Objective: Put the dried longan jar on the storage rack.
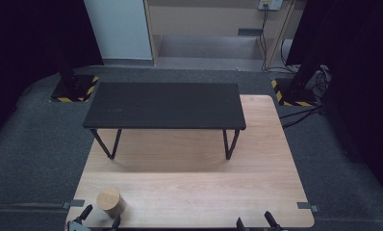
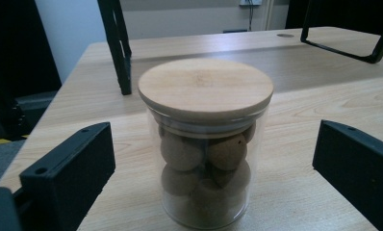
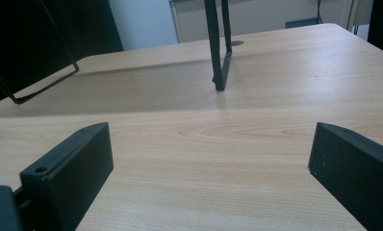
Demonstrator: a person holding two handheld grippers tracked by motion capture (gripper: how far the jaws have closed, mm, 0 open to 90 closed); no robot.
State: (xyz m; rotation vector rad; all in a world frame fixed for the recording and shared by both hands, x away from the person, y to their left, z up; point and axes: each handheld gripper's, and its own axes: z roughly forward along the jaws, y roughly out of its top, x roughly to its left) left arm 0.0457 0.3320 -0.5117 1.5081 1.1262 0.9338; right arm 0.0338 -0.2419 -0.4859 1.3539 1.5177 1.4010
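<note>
A clear glass jar (image 2: 205, 159) with a round wooden lid (image 2: 205, 86) holds several cork balls. It stands upright near the front left corner of the wooden table (image 1: 194, 192), where the jar (image 1: 108, 201) shows from above. My left gripper (image 1: 101, 218) is open, its jaws wide on either side of the jar without touching it. My right gripper (image 1: 255, 222) is open at the table's front edge, right of centre, with bare tabletop between its jaws.
A low black shelf (image 1: 164, 104) on thin metal legs (image 1: 229, 144) stands across the far half of the table. Its legs (image 2: 116, 43) rise just behind the jar. Grey carpet surrounds the table, with stand bases and cables at the back.
</note>
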